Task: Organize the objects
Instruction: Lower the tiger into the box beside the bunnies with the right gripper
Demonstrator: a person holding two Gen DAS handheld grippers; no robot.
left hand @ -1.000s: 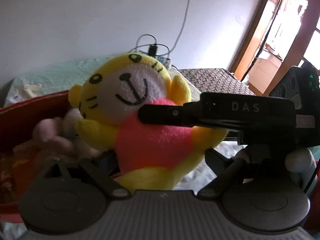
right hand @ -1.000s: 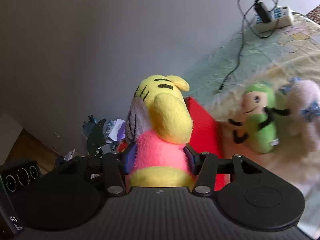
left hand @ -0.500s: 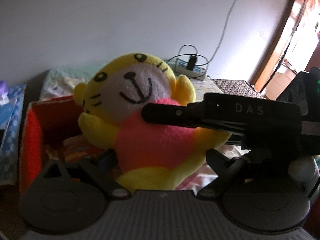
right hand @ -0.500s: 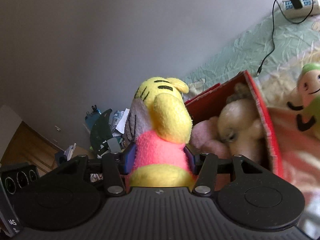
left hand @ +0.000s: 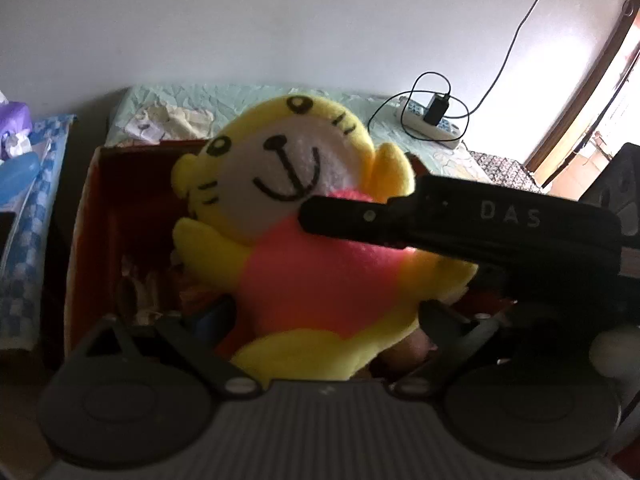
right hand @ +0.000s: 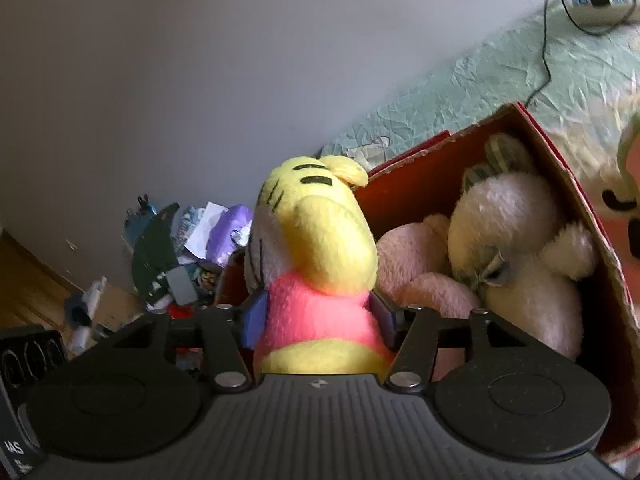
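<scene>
A yellow plush tiger [left hand: 304, 208] in a pink shirt hangs over an open red box [left hand: 86, 216]. In the right wrist view my right gripper [right hand: 320, 316] has its blue pads against the pink body of the tiger [right hand: 320, 240]; its jaws are opening. Its black finger [left hand: 360, 216] crosses the tiger's chest in the left wrist view. My left gripper [left hand: 322, 320] straddles the tiger's lower body with its jaws opening wide, and a dark gap shows beside the left pad. Inside the box [right hand: 560, 160] lie a pink plush [right hand: 424, 264] and a white plush [right hand: 512, 240].
The box stands on a bed with a pale green sheet [left hand: 248, 98] against a white wall. A power strip [left hand: 428, 124] with a coiled cable lies at the back. Another plush [right hand: 628, 184] sits outside the box on the right. Clutter [right hand: 192, 240] is piled to the left.
Both grippers carried the tiger sideways, so the red box now lies beneath it. The left jaws have spread wider around its body. The right pads stay on the tiger.
</scene>
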